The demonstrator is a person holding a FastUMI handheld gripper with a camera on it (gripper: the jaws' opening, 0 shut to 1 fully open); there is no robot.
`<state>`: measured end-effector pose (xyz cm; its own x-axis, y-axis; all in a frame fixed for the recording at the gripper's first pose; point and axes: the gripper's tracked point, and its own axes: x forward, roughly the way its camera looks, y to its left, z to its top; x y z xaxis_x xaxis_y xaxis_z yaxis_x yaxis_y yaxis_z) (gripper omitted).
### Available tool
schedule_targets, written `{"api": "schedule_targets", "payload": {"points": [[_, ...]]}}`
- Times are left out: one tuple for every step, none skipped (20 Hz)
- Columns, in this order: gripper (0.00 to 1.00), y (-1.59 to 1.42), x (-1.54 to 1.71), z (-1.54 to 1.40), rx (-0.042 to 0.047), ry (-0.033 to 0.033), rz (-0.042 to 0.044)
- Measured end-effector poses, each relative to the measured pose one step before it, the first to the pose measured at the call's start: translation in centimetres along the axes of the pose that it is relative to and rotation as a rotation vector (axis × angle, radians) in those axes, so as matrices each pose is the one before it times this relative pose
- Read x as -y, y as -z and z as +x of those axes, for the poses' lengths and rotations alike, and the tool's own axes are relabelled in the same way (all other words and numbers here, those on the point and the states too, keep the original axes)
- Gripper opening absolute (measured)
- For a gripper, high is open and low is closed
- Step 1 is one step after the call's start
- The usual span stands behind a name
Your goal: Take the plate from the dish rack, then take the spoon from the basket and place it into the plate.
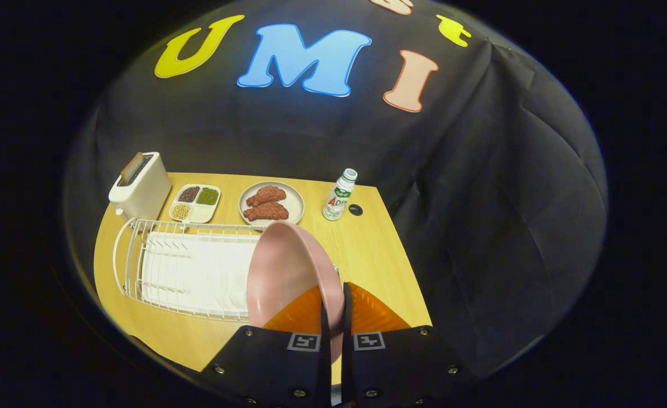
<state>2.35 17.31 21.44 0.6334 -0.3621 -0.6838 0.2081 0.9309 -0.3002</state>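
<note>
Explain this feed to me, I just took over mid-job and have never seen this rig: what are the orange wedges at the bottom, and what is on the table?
The camera rides on a hand-held gripper and looks along its two orange fingers. They are shut on the rim of a pink plate, held on edge above the white dish rack. Beyond, on the wooden table, stand a toaster, a divided tray of beans, a plate of meat and a small bottle.
</note>
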Motion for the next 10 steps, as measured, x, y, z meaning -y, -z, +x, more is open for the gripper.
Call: {"api": "schedule_targets", "payload": {"points": [[0.07, 0.978, 0.591, -0.377, -0.00230, -0.00612, 0.00716], [0.07, 1.033, 0.318, -0.223, -0.00599, -0.01253, 0.01413], [0.07, 1.185, 0.219, -0.209, -0.00715, -0.01646, 0.01319], [0.07, 0.980, -0.122, -0.015, 0.00338, -0.02539, 0.01549], [0.07, 1.204, -0.477, 0.310, -0.00098, -0.03365, 0.01342], [0.07, 1.295, -0.717, 0.247, -0.00306, -0.04454, 0.02553], [0.07, 1.640, -0.910, 0.603, -0.01568, -0.04708, 0.02309], [0.07, 1.599, -0.813, 0.469, -0.01705, -0.04206, 0.01002], [0.07, 1.610, -0.682, 0.689, -0.01844, -0.03209, 0.00459], [0.07, 1.491, -0.531, 0.561, -0.01639, -0.02141, -0.00709]]}}
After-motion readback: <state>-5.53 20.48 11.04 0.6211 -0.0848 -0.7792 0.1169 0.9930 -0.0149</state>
